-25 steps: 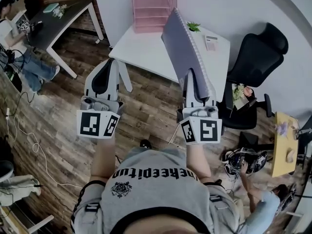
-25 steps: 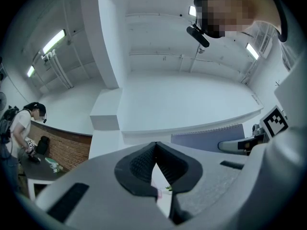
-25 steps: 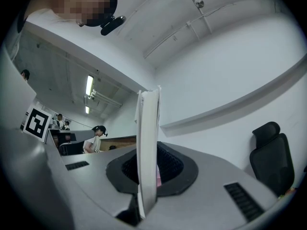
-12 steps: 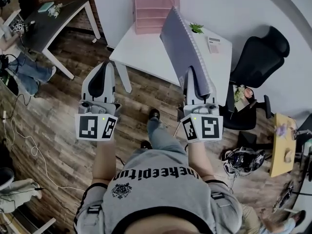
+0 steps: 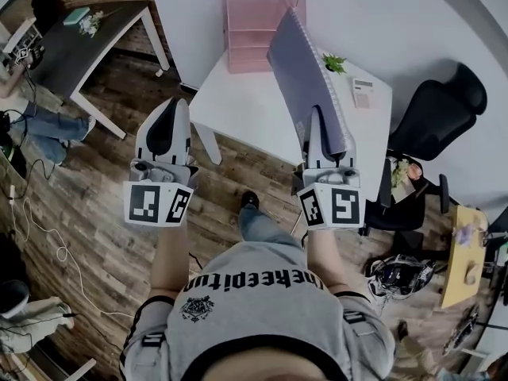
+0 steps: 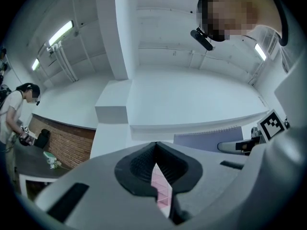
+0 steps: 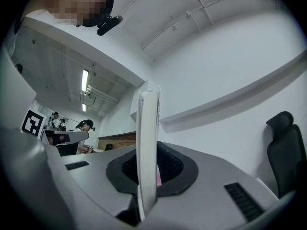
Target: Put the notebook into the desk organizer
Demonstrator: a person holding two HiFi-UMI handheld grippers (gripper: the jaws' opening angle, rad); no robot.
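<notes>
While the left gripper [image 5: 170,111] hovered over the wooden floor [image 5: 95,205] with its jaws pressed together, empty, the pink translucent tiered desk organizer [image 5: 254,14] stood at the back of the white bench [image 5: 238,94]. Further right, the right gripper [image 5: 317,119] pinched the grey-purple spiral-bound notebook [image 5: 305,74] on edge over the bench.

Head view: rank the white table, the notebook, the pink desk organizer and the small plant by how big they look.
1. white table
2. notebook and pink desk organizer: about alike; the notebook is nearer the camera, so unsure
3. plant
</notes>
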